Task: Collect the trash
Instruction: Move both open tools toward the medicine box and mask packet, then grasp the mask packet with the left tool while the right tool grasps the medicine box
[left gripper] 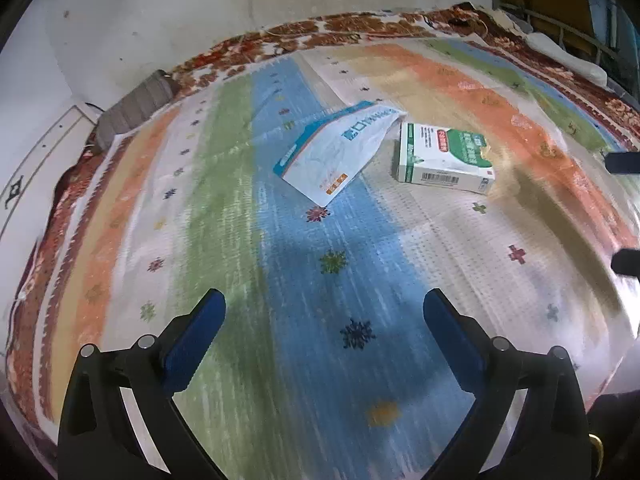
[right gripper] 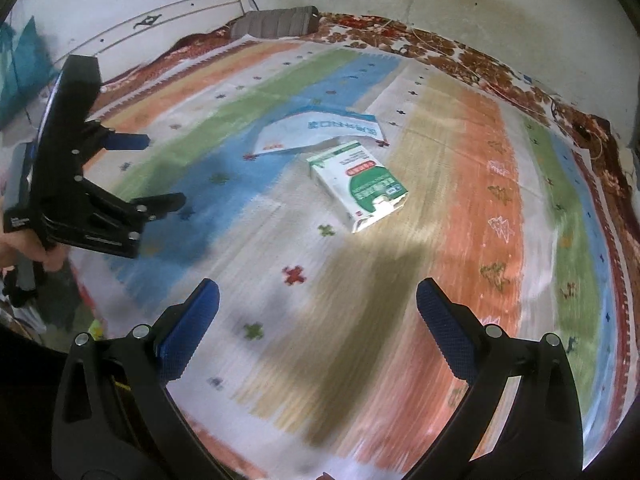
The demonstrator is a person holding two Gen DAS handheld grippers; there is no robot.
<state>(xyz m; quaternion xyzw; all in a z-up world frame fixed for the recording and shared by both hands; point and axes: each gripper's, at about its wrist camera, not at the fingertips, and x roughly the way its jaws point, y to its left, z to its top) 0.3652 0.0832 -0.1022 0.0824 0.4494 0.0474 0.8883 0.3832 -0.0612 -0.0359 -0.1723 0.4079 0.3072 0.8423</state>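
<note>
A flattened white and blue paper packet [left gripper: 334, 154] lies on the striped cloth, with a green and white carton box [left gripper: 444, 156] just to its right. My left gripper [left gripper: 324, 304] is open and empty, above the cloth short of both. In the right wrist view the box [right gripper: 360, 182] lies ahead with the packet [right gripper: 316, 132] behind it. My right gripper [right gripper: 318, 296] is open and empty, short of the box. The left gripper [right gripper: 162, 170] shows at the left of that view, open. The right gripper's fingertips [left gripper: 622, 162] show at the right edge of the left wrist view.
The striped cloth [left gripper: 280, 280] lies over a red patterned rug [left gripper: 360, 28] on a bed. A grey bolster [left gripper: 136, 106] lies at the far left by the wall [left gripper: 140, 12]. A headboard [right gripper: 140, 28] stands at the back left.
</note>
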